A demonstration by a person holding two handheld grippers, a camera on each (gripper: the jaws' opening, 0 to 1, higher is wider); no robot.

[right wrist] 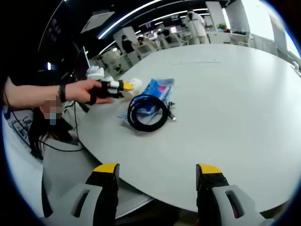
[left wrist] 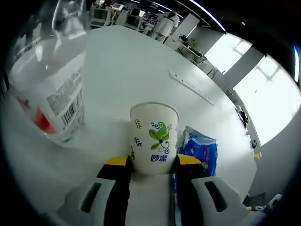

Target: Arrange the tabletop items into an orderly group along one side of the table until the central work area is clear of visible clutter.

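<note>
Office space with ceiling strip lights surrounds a large white round bench [right wrist: 235, 94]. On it, the left claw [left wrist: 153, 165] is clamped on a paper cup [left wrist: 154, 139] printed with green leaves, upright on the bench near its edge. At the cup's 3 o'clock lies a blue packet [left wrist: 202, 151]; at 10 o'clock stands a clear plastic bottle [left wrist: 51, 89]. Right gripper view: a coiled black cable [right wrist: 146, 113] rests on the packet; the right claw [right wrist: 157, 175] stands apart, holding nothing
</note>
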